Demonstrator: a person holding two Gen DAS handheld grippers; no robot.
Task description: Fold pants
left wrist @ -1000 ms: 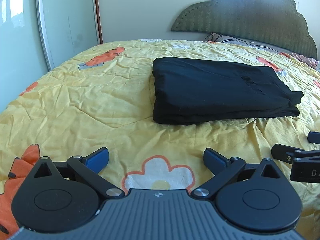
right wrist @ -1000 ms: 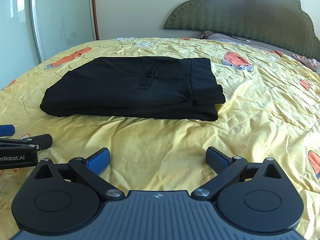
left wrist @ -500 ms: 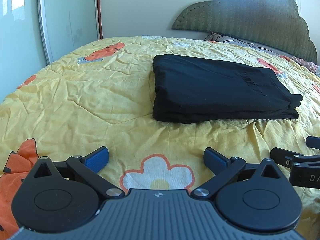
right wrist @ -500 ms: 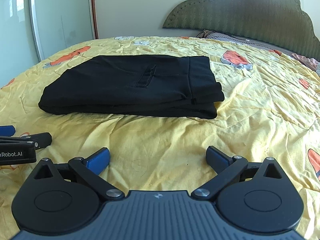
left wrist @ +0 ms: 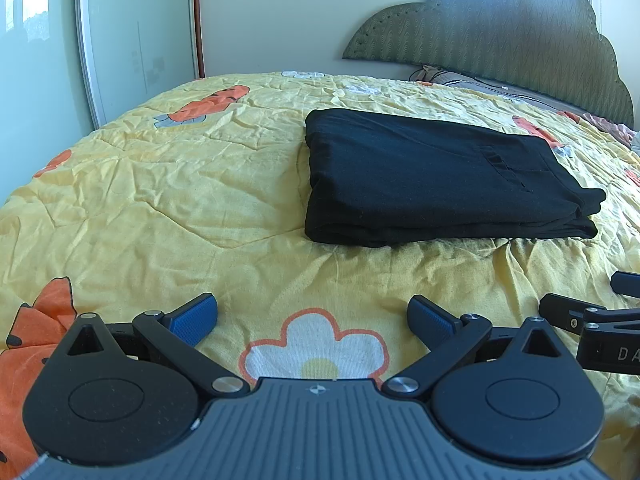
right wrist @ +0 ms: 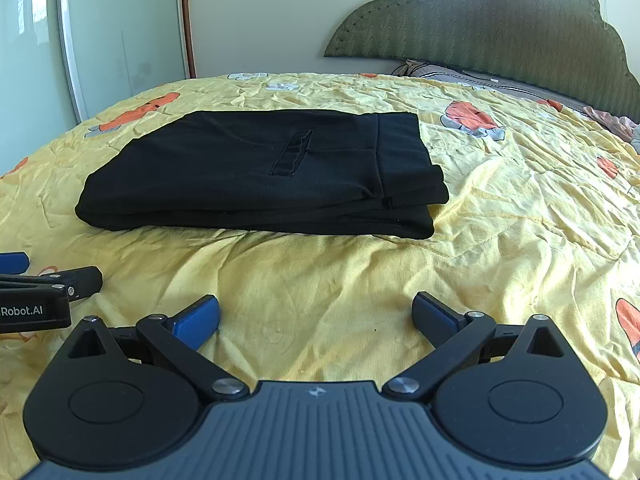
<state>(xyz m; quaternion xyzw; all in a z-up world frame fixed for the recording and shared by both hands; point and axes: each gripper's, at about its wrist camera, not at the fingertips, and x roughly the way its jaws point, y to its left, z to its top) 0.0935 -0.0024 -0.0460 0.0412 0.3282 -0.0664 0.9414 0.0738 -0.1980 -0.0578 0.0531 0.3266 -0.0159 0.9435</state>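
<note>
Claw status: left claw is spread wide and holds nothing, low over the bed just short of the pants. Right claw is likewise wide and bare, also on the near side of the pants, beside the left one. Pants look soft, light, limp, probably low-slip cloth; layers will likely slide apart if pinched singly. Best hold, I judge: pinch the full stack at the near corners. Black fabric, folded into a flat rectangular stack with several layers showing at the near edge, waistband end toward the headboard side, pocket slit on top. Fold looks done.
</note>
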